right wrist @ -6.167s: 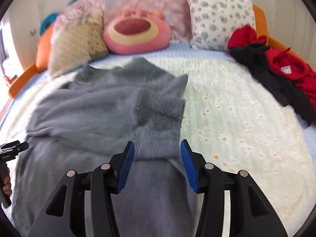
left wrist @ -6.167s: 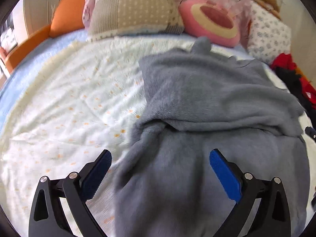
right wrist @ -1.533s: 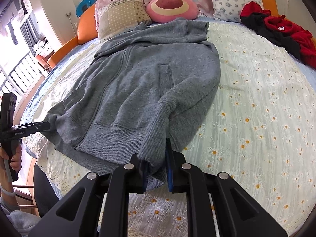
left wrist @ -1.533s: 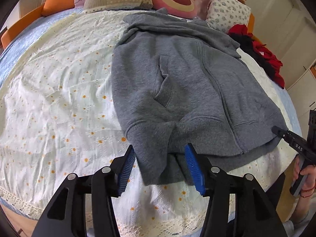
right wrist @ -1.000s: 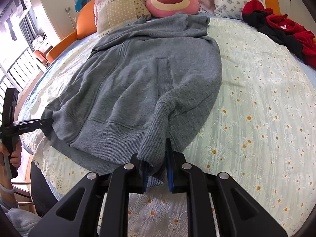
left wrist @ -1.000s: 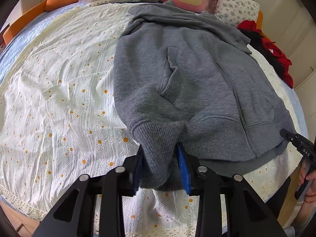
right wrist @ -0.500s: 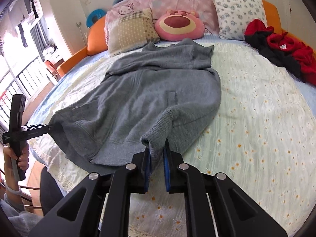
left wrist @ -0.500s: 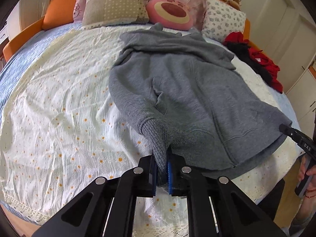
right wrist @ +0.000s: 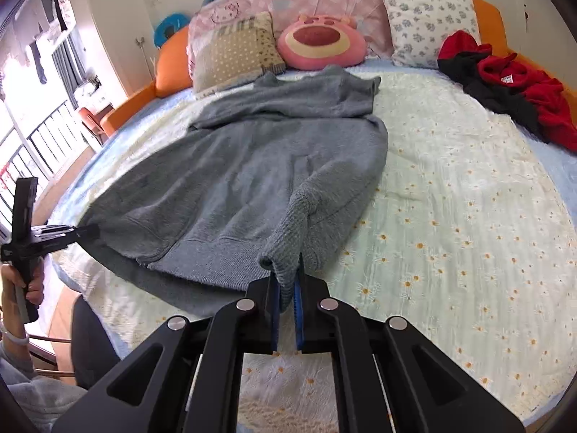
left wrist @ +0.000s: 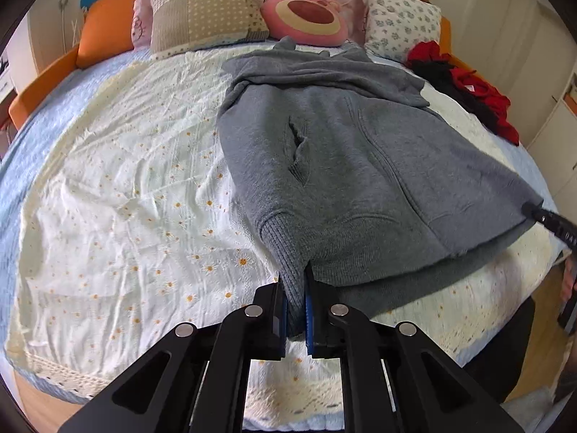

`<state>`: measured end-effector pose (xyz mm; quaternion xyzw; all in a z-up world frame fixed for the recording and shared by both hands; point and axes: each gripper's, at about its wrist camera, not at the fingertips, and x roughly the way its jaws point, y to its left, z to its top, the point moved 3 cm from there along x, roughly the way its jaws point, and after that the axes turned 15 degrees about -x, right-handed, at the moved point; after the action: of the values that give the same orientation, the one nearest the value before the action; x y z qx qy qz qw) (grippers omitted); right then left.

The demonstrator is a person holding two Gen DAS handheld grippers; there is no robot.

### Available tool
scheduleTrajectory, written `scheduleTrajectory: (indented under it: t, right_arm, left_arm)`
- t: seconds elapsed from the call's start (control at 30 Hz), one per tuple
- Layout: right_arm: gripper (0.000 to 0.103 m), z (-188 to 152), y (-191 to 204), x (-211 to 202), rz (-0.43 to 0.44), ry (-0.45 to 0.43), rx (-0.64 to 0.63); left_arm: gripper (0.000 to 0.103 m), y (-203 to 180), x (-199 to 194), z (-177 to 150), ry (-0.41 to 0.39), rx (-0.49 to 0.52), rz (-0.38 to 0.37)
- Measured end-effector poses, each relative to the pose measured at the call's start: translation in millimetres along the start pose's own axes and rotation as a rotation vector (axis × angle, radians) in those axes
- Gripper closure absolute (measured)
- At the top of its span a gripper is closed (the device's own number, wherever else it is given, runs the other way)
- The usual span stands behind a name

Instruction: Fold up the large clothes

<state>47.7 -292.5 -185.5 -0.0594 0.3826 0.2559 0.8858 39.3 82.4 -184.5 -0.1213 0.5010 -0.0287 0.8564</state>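
Observation:
A grey hooded sweatshirt (left wrist: 342, 151) lies face up on the bed, its sleeves folded across the chest. My left gripper (left wrist: 296, 285) is shut on the ribbed hem at the garment's left bottom corner and holds it up off the sheet. In the right wrist view the sweatshirt (right wrist: 252, 166) runs away toward the pillows. There my right gripper (right wrist: 286, 288) pinches the opposite hem corner, its jaws closing tight on the fabric. Each gripper shows in the other's view: the right gripper (left wrist: 533, 213) at the far hem corner, and the left gripper (right wrist: 86, 232) likewise.
The round bed has a daisy-print sheet (left wrist: 126, 180) and an orange padded rim (right wrist: 169, 68). Pillows and a pink bear cushion (left wrist: 303, 18) line the head end. Red and black clothes (right wrist: 505, 86) are heaped at the right. A person's hand (right wrist: 21, 281) grips the left handle.
The left jaws shut on the hem corner, and the right pads squeezed tighter. Both grippers rose, lifting the two bottom corners off the sheet.

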Motion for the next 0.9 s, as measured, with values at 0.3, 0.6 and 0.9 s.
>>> scheduleTrajectory:
  t: [0.3, 0.6, 0.9]
  right_arm:
    - [0.097, 3.4, 15.9, -49.8, -0.007, 0.007, -0.073]
    - [0.103, -16.7, 10.0, -95.9, -0.012, 0.017, -0.021]
    - [0.098, -19.2, -6.9, -25.3, 0.014, 0.124, 0.080]
  left_arm:
    - [0.092, -16.8, -68.4, -16.4, -0.049, 0.142, -0.007]
    - [0.094, -2.7, -52.9, -31.3, 0.036, 0.114, 0.008]
    - [0.075, -6.6, -6.6, -34.1, 0.098, 0.115, 0.048]
